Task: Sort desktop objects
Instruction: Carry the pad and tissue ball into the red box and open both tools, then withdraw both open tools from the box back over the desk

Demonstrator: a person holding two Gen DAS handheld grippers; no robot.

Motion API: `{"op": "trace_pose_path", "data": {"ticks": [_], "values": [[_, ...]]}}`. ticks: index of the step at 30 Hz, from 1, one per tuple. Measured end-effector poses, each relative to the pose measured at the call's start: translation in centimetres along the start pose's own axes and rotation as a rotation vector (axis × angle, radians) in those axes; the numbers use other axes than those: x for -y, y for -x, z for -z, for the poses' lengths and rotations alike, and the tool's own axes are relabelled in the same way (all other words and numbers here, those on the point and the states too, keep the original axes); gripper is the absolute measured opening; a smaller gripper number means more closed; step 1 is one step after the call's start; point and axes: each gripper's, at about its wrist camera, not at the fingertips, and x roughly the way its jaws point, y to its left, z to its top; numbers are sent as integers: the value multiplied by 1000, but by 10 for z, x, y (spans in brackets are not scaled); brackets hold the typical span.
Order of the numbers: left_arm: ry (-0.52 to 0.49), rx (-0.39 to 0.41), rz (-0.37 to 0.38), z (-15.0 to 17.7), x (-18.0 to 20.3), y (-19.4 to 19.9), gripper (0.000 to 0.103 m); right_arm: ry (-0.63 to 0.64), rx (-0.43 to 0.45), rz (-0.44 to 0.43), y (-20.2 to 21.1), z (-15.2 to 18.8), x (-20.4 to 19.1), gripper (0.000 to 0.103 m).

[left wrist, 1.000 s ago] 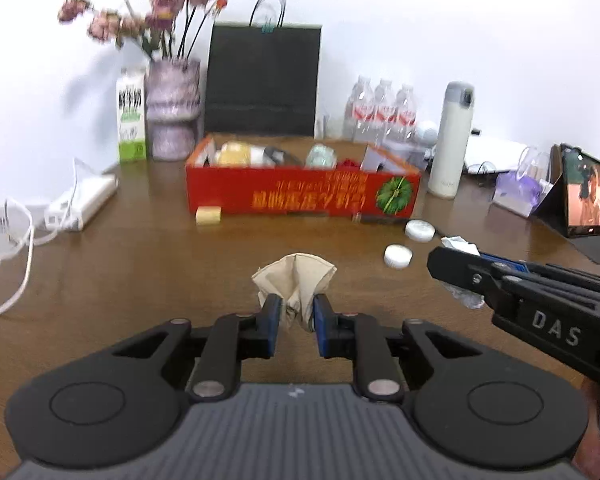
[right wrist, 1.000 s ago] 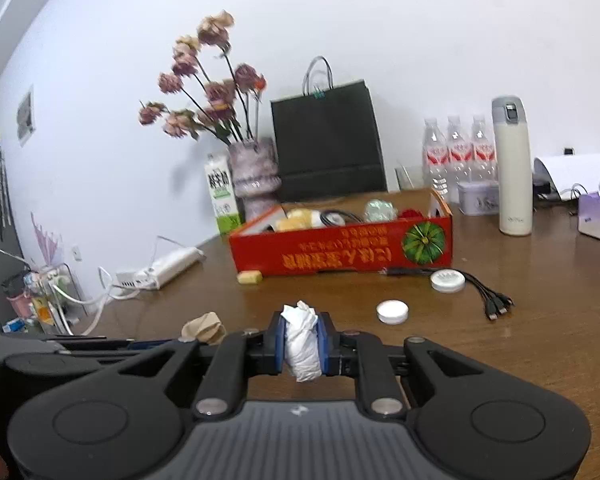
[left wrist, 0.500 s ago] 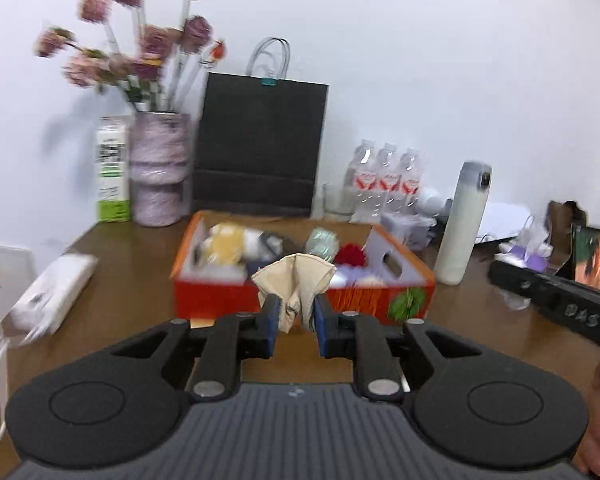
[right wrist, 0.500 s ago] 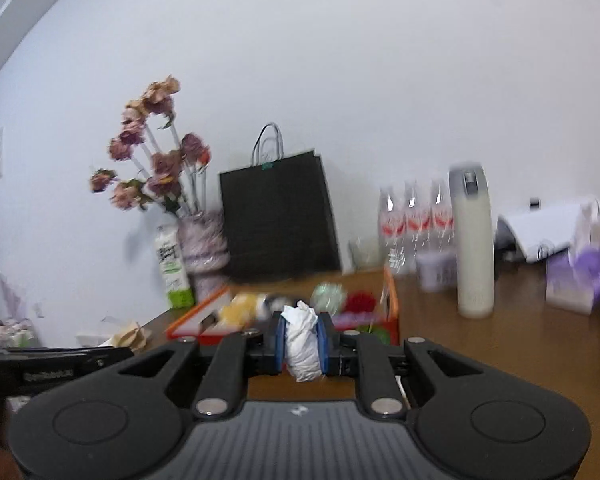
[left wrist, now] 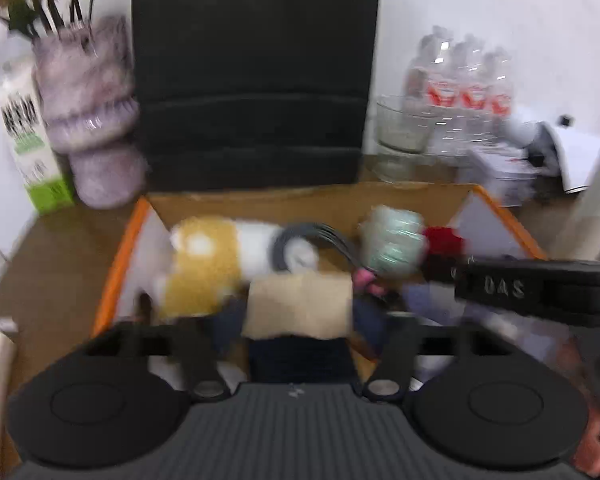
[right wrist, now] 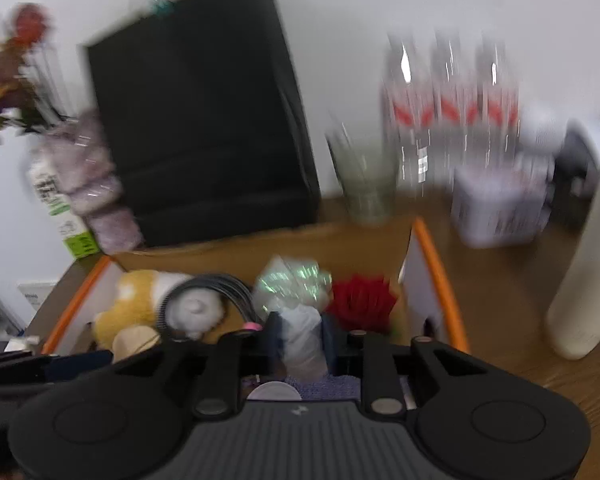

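Opening over the box (left wrist: 121, 256), left tool (left wrist: 298, 328) frees brown paper (left wrist: 298, 310); right tool (right wrist: 300, 344) loosens around white tissue (right wrist: 302, 342).

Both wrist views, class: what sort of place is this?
Probably an office or meeting-room desk: a wooden table against a plain wall, with water bottles, a black paper bag and a box of odds and ends.

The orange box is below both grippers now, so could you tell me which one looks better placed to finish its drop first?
Left, probably. The left gripper stands wide, its brown paper loose over the orange box; the right gripper, opening, barely clears its white wad.
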Motion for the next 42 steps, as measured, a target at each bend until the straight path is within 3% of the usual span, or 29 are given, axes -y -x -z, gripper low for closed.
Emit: {"op": "trace_pose_path", "data": {"ticks": [1,6,7,9,13,17,20,23,28,31,34,39,42], "values": [[13,13,-21,1,-1,0,79,-9,-12,10,-4,2,0,54],[100,-19,2,4,-15,5,85,42,44,42,6,10,-6,66],[99,-5,-9,5,-16,12,87,48,58,45,12,10,-7,67],[104,52,-18,18,-18,36,103,53,97,38,31,18,-8,71],[93,109,-28,48,-14,82,103,133,178,47,76,49,-18,86],[98,65,-9,90,-9,118,103,252,174,84,112,99,-33,87],[127,93,44,133,-11,146,103,264,200,75,145,145,-35,87],[82,112,36,171,-14,163,103,294,197,44,168,186,-31,91],[93,122,27,224,-19,184,103,262,181,-48,201,240,-22,96],[79,80,20,243,-17,192,103,259,163,-20,209,263,-23,97],[67,87,-5,257,-17,208,103,279,147,-21,218,284,-26,97],[39,166,-18,280,-7,227,103,341,212,-8,240,306,-36,97],[57,119,-57,284,-2,220,103,379,226,22,240,310,-44,98]]}}
